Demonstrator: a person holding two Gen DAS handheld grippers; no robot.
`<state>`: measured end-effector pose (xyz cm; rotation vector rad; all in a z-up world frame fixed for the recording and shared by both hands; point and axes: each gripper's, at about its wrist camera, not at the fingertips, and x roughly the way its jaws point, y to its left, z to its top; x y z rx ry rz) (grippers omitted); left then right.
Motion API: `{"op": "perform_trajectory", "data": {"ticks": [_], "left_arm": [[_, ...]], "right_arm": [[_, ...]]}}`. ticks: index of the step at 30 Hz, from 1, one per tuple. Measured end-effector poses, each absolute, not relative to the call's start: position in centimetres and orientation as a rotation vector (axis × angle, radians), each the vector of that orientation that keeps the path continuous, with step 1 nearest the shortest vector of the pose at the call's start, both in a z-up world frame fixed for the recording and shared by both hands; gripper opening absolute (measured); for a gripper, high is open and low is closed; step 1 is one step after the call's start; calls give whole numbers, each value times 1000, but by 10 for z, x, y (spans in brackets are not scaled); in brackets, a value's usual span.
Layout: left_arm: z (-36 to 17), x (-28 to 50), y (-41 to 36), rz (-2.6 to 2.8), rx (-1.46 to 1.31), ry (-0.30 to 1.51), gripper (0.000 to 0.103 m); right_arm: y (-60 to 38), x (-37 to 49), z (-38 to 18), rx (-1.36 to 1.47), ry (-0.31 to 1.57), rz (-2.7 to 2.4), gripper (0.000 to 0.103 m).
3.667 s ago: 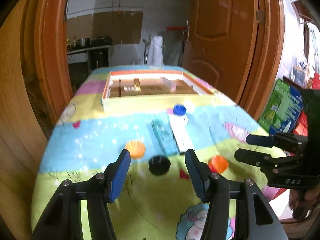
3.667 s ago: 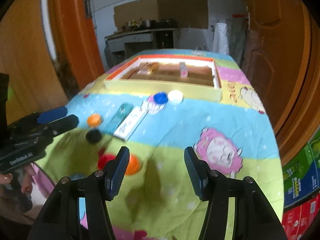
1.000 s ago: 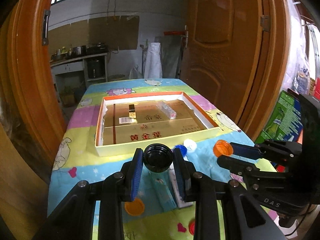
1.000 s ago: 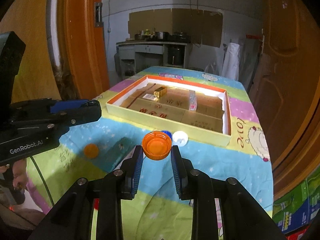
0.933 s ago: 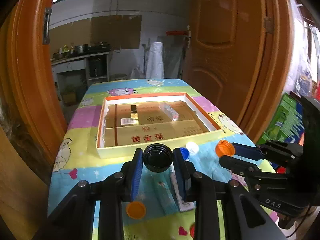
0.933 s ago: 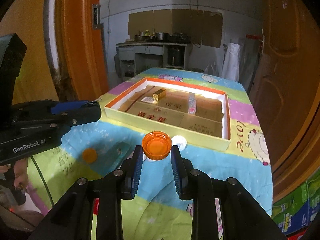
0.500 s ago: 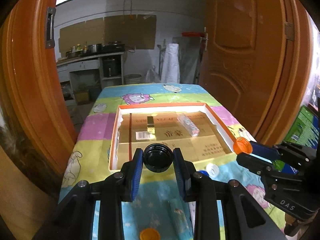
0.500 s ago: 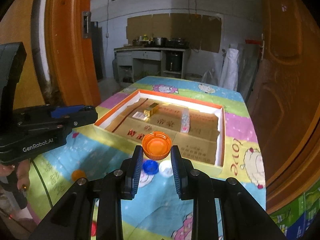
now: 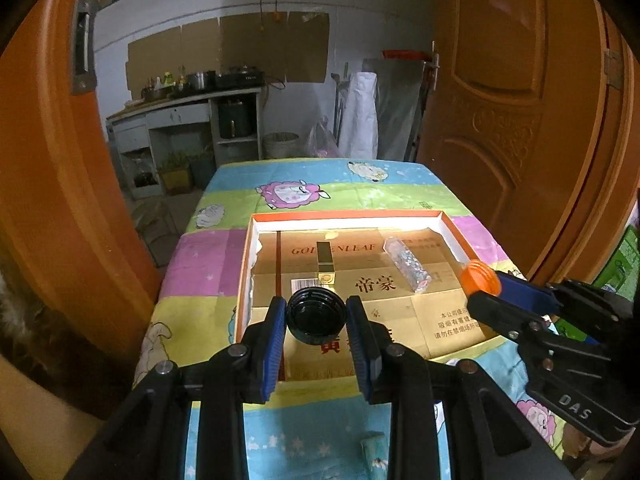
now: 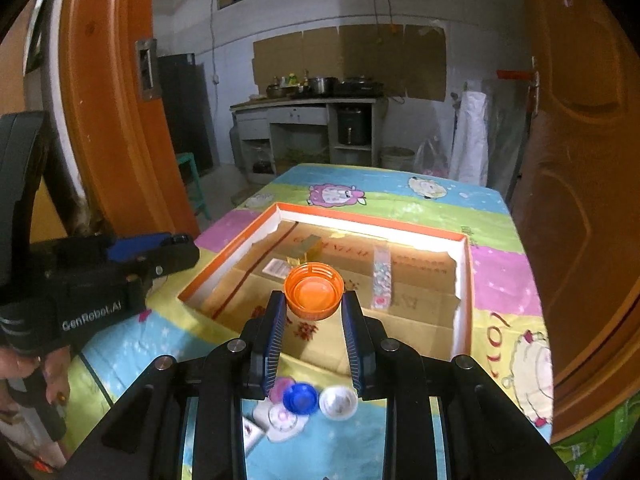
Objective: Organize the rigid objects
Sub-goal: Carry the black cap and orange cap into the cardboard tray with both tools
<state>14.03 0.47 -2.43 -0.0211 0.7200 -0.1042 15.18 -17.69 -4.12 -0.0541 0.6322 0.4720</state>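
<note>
- Left hand-held gripper (image 9: 316,322): blue pads clenched on a black cap (image 9: 316,314), open side towards the camera; cap held above the near left part of the box (image 9: 245,264)
- Right hand-held gripper (image 10: 314,312): clenched on an orange cap (image 10: 314,291), hollow side up; held over the near half of the same box
- Below the right hand-held gripper, on the cartoon-print cloth of the bench (image 10: 516,344): blue cap (image 10: 300,398) and white cap (image 10: 339,402) side by side, just outside the box's near wall; a clear cap (image 10: 282,418) beside them
- Box: shallow, orange-rimmed, cardboard-lined; holds a gold rectangular case (image 9: 326,260) and a clear glittery tube (image 9: 406,264), apart from each other
- Beyond the bench: grey cupboard unit with pots (image 9: 200,80); orange wooden doors (image 9: 516,120) either side
</note>
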Motion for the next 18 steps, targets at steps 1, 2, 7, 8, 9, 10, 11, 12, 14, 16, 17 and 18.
{"op": "perform_trajectory", "data": {"ticks": [1,2,7,8,9,10,11,12,14,16,17,18], "left_arm": [[-26,145,5,-112,-30,732,31],[-27,148,6,-115,-35,739,31],[-41,169,10,-111,-48,785,31],[-44,172,10,-107,-49,792,31],[-46,174,11,-105,-52,797,31],[-50,179,12,-103,-55,806,31],[-52,182,13,-101,-55,812,31],[-55,185,14,-99,-54,818,31],[-61,191,15,-97,-56,834,31],[-66,197,18,-102,-63,847,31],[-69,198,18,-107,-64,852,31],[-71,201,18,-110,-65,857,31]], "right_arm": [[-175,156,-42,-54,637,474,29],[-173,160,-43,-54,640,474,29],[-162,186,-52,-61,673,473,29],[-160,190,-54,-64,681,471,29],[-158,195,-57,-66,689,471,29],[-156,198,-60,-68,696,470,29],[-154,202,-63,-70,703,470,29],[-152,205,-66,-73,710,471,29],[-149,212,-71,-78,724,470,29],[-146,219,-78,-84,740,469,29],[-145,223,-81,-86,749,469,29],[-144,225,-84,-88,755,469,29]]}}
